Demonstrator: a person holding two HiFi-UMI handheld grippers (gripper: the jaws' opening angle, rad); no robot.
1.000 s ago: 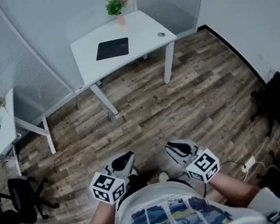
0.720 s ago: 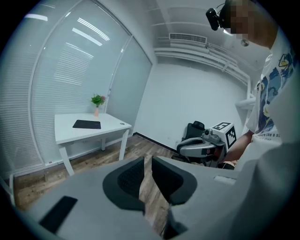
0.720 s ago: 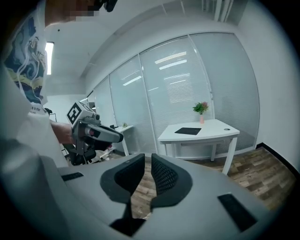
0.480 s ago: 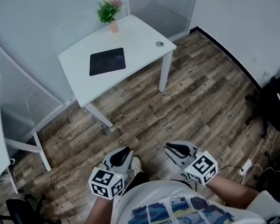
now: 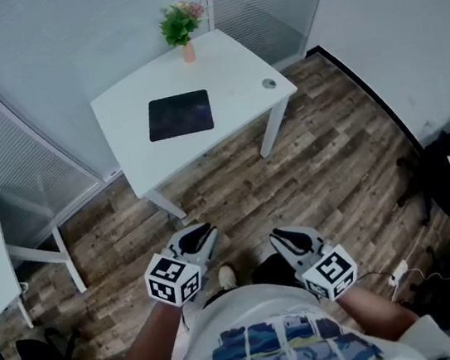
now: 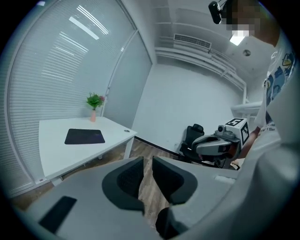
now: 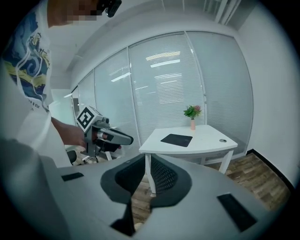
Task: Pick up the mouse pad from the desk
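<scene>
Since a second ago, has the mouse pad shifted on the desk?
No. The mouse pad keeps its spot on the desk near the plant; only the view shifted.

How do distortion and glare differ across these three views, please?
Head view: mild bending at the edges, mouse pad reasonably sharp. Left gripper view: strong fisheye, dark corners, light streaks on the glass wall. Right gripper view: same fisheye, similar reflections.

The person wears a white short-sleeved T-shirt (image 5: 275, 348) printed with blue-and-yellow panels. The left gripper (image 5: 204, 233) and right gripper (image 5: 279, 236) have grey shells, black pads and, behind the jaws, white cubes with black square markers. The left gripper's jaws have just been opening, with nothing between them.
</scene>
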